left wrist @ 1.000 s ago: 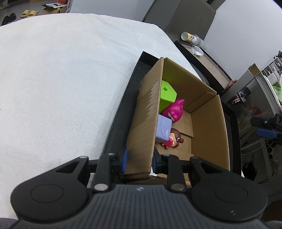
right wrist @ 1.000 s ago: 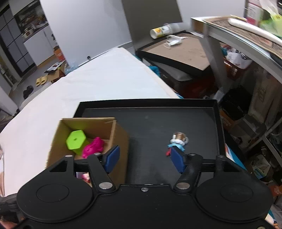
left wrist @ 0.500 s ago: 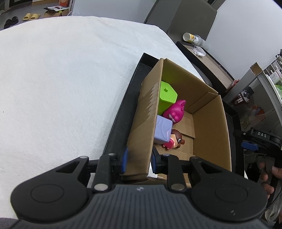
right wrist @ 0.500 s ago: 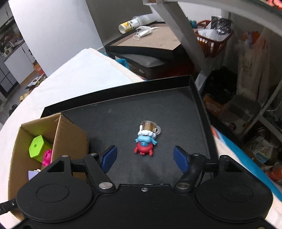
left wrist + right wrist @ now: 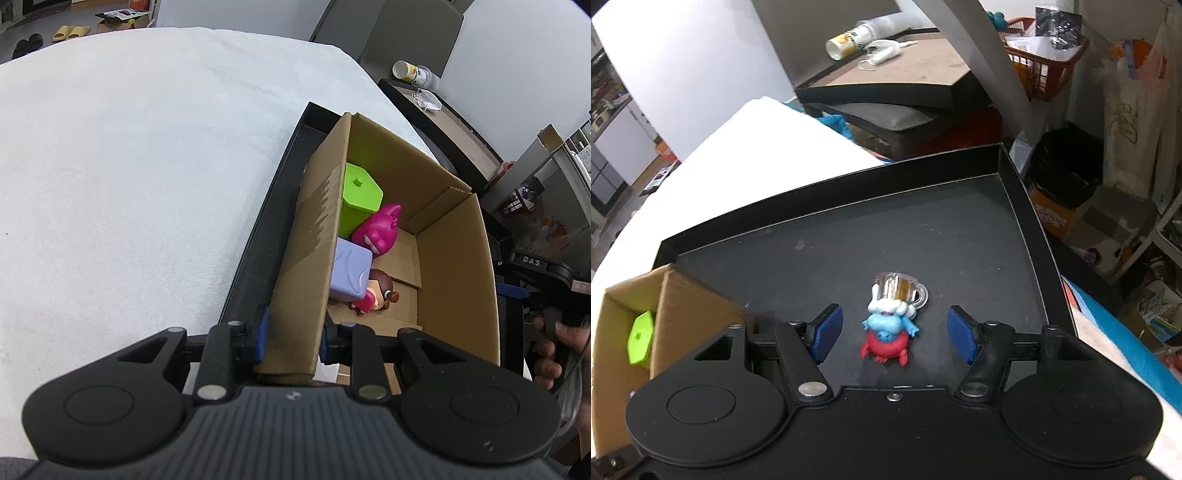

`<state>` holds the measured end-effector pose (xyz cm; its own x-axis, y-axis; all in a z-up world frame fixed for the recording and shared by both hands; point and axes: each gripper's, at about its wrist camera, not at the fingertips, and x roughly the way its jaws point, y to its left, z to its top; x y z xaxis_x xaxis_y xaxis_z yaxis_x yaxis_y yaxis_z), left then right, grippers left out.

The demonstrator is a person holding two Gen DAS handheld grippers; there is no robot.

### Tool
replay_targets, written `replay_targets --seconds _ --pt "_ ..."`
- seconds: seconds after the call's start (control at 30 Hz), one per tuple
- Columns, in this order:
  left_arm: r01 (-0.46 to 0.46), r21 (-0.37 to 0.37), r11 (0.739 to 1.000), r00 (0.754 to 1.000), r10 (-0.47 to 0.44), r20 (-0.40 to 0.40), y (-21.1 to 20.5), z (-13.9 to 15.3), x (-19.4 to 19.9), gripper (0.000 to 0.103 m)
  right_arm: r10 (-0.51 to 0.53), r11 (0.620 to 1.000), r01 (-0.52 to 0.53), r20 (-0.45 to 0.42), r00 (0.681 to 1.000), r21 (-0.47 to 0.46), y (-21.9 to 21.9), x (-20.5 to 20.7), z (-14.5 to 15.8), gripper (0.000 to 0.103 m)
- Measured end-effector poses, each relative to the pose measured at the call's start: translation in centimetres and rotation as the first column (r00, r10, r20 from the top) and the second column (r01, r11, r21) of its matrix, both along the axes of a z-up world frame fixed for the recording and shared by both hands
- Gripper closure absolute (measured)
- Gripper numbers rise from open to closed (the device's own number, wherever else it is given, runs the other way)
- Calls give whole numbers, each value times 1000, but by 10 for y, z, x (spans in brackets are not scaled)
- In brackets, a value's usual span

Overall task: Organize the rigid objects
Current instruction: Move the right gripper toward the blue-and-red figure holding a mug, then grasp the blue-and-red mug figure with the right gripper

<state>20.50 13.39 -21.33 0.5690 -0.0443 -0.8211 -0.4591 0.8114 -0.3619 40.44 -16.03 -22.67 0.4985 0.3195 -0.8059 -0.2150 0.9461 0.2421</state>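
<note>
**Desk:** Fingers first, please. What are they doing?

**Photographer:** Fingers of the left gripper [image 5: 291,338] are pinched almost shut on the near wall of the open brown corrugated cardboard box [image 5: 458,258], one blue pad outside, one inside. The right gripper [image 5: 894,332] stands part open; its blue pads [image 5: 827,330] have just been closing in, and flank the small figurine without touching it.

**Desk:** What differs from a second ago?

**Photographer:** On the left, nothing has shifted. The right gripper has dropped towards the shallow black tray [image 5: 1015,177], so the figurine, once ahead of the pads, now lies between them. A person's hand [image 5: 554,343] holding that gripper has come into the left view's right edge.

**Desk:** Materials and shapes?

**Photographer:** The blue, white and red plastic figurine [image 5: 888,326] lies on the tray's matte black floor, a clear mug-shaped charm with amber bands [image 5: 899,288] at its head. Inside the box, along the gripped wall: a lime-green hexagonal plastic block [image 5: 360,195], a glossy magenta toy with a grinning mouth [image 5: 378,232], a lilac rounded cube [image 5: 349,269] and a small brown-haired doll in pink [image 5: 375,291]. The tray sits on a worktop under a white fleecy cloth [image 5: 129,166].

**Desk:** Any legible writing?

**Photographer:** "DAS" in pale letters on the black gripper body seen from the left view [image 5: 532,261].
</note>
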Motion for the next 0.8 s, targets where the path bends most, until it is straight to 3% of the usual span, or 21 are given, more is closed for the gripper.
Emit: replay_targets --seconds 0.17,0.23,0.27,0.8 --pt "-3 0 1000 1000 3 -2 0 0 1 78 -5 1000 5 -17 1000 4 -1 2 -6 54" --pt "-1 3 1000 1000 1 -3 0 0 1 78 -3 1000 3 -26 1000 15 -2 2 -7 68" --pt "0 4 1000 1000 0 -4 0 0 1 78 -8 1000 8 -32 999 22 -3 3 -8 70" --pt "-1 -13 1000 1000 1 1 2 -1 -1 78 -18 998 13 -90 996 -60 -11 -24 -6 70"
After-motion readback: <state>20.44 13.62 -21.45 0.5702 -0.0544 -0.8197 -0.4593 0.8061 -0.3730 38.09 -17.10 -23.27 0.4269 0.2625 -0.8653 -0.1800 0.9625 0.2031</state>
